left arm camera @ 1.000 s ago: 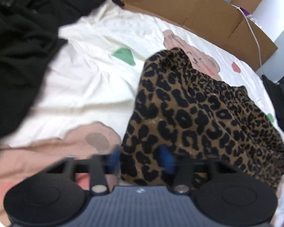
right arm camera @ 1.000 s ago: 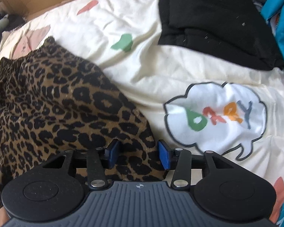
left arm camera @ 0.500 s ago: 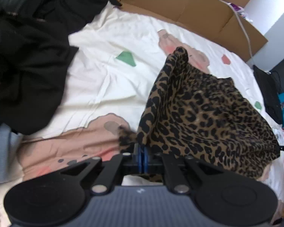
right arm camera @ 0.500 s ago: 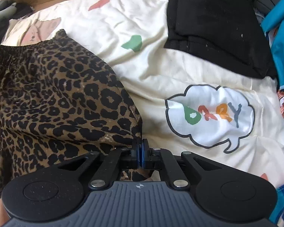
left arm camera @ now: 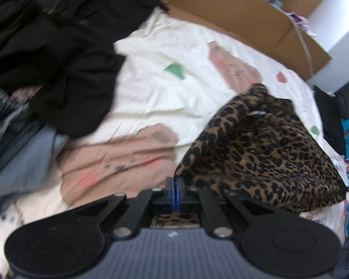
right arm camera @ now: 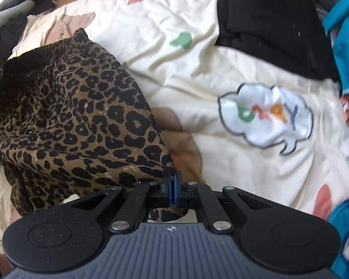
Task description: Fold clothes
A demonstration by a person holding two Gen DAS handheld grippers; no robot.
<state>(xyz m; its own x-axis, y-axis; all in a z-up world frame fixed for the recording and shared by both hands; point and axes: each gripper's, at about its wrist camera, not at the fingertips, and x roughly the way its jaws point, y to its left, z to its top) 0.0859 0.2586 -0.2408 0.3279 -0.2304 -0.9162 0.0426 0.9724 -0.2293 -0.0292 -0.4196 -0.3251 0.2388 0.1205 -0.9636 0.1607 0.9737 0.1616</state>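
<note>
The left gripper has its blue-padded jaws pinched tight on one corner of the brown-and-black leopard-print fabric garment, a scrap of which shows behind the pads. The right gripper is likewise clamped on another corner of the garment. Between the two grips the cloth hangs slack, its far end draped on the cream cartoon-printed bedsheet. A folded black garment lies farther back on the sheet, well apart. In the left wrist view a heap of crumpled black clothes lies to the left, and flattened brown cardboard lines the far edge.
</note>
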